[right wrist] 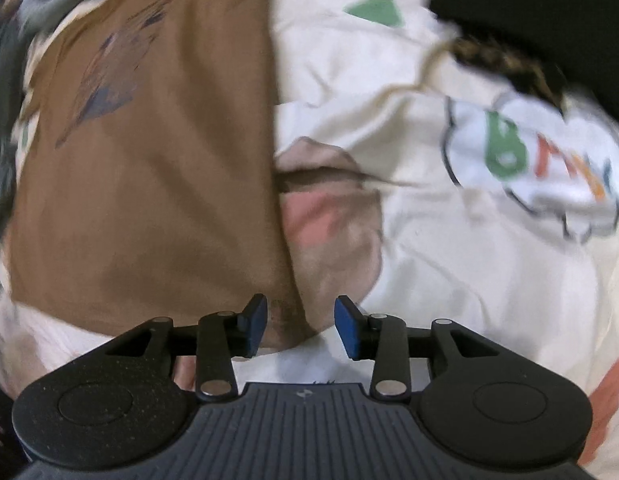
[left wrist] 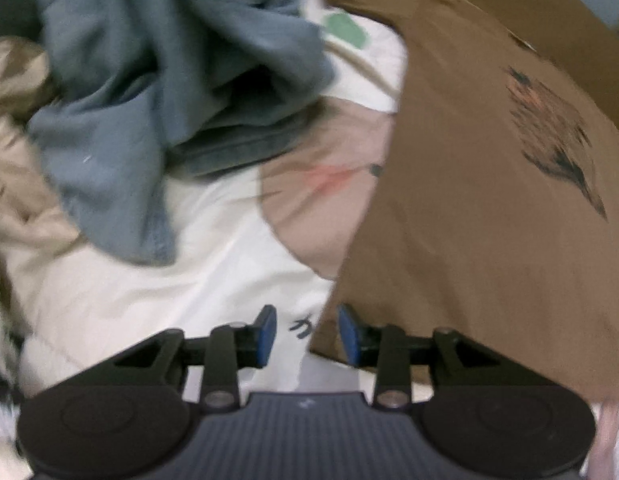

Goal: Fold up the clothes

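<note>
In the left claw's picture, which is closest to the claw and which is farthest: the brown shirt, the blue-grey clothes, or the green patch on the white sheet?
From the left claw, which is open:
1. Brown shirt: nearest, its lower corner right at the claw's right finger.
2. Blue-grey clothes: farther, heaped up on the left.
3. Green patch: farthest, near the top, on the white sheet.

The cream printed bedsheet (right wrist: 449, 240) bears coloured letters, only a green "B" legible.

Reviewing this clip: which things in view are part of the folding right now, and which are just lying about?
In play: brown T-shirt, left gripper and right gripper, both open at its near corners.
Lying about: crumpled blue-grey garment, cream printed bedcover.
</note>
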{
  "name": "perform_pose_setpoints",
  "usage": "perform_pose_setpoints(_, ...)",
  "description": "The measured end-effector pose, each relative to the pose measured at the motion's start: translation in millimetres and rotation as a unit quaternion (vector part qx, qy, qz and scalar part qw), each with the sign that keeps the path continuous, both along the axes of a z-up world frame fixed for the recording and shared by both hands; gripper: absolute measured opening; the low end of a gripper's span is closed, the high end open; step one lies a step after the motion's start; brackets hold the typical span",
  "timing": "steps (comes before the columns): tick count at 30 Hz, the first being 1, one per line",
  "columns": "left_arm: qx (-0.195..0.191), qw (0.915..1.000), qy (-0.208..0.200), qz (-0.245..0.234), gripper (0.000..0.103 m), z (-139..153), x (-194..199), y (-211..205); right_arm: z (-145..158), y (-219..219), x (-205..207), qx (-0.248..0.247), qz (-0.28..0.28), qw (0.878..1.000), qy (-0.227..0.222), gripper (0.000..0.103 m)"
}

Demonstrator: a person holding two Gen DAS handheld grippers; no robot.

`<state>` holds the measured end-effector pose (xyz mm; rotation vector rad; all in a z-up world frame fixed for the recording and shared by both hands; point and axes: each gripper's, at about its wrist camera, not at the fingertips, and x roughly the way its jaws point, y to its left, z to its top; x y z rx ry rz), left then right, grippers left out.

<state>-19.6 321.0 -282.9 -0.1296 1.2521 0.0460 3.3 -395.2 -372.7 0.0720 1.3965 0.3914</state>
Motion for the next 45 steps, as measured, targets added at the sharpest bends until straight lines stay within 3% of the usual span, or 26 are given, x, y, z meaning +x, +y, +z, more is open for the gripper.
perform_pose_setpoints(6, 0.018, 0.9991, 0.019, -0.033, 0.036, -15, 7, -17, -9, 24, -2, -0.022, 0.052, 0.998, 0.003, 0.044)
perform_pose_setpoints(12, 0.045, 0.9958, 0.02, -0.077, 0.031, -26, 10, -33, -24, 29, -1, -0.023, 0.049, 0.999, 0.008, 0.043)
perform_pose_setpoints(13, 0.045, 0.9956, 0.022, -0.079, 0.025, -27, 11, -34, -24, 30, -2, -0.021, 0.05, 0.999, 0.007, 0.039)
perform_pose_setpoints(14, 0.042, 0.9956, 0.025, -0.08, 0.023, -27, 11, -35, -24, 31, -3, -0.019, 0.05, 0.999, 0.007, 0.029)
perform_pose_setpoints(15, 0.04, 0.9956, 0.027, -0.08, 0.019, -28, 12, -36, -24, 30, -3, -0.011, 0.05, 0.999, 0.013, 0.012)
perform_pose_setpoints(16, 0.038, 0.9956, 0.03, -0.08, 0.015, -28, 12, -37, -23, 30, -3, -0.004, 0.05, 0.999, 0.019, 0.006)
perform_pose_setpoints(18, 0.036, 0.9954, 0.034, -0.082, 0.007, -28, 13, -38, -18, 29, -2, 0.0, 0.041, 0.999, 0.02, 0.004)
perform_pose_setpoints(20, 0.042, 0.9956, 0.025, -0.08, 0.005, -22, 15, -40, -10, 24, -3, 0.007, 0.017, 1.0, 0.022, 0.004)
perform_pose_setpoints(26, 0.007, 1.0, 0.004, 0.003, 0.005, -5, 26, -21, -1, -3, 19, 0.044, -0.082, 0.995, 0.038, 0.003)
perform_pose_setpoints(33, 0.005, 0.9998, 0.01, 0.017, 0.005, -3, 42, -19, -3, -1, 39, 0.036, -0.094, 0.994, 0.045, 0.003)
perform_pose_setpoints(40, 0.02, 0.9994, 0.027, -0.007, 0.005, -7, 31, -17, -2, 10, 37, 0.016, -0.066, 0.997, 0.048, 0.003)
perform_pose_setpoints(45, 0.018, 0.9994, 0.027, -0.008, 0.004, 6, 15, -13, 13, 4, 24, 0.018, -0.055, 0.997, 0.049, 0.003)
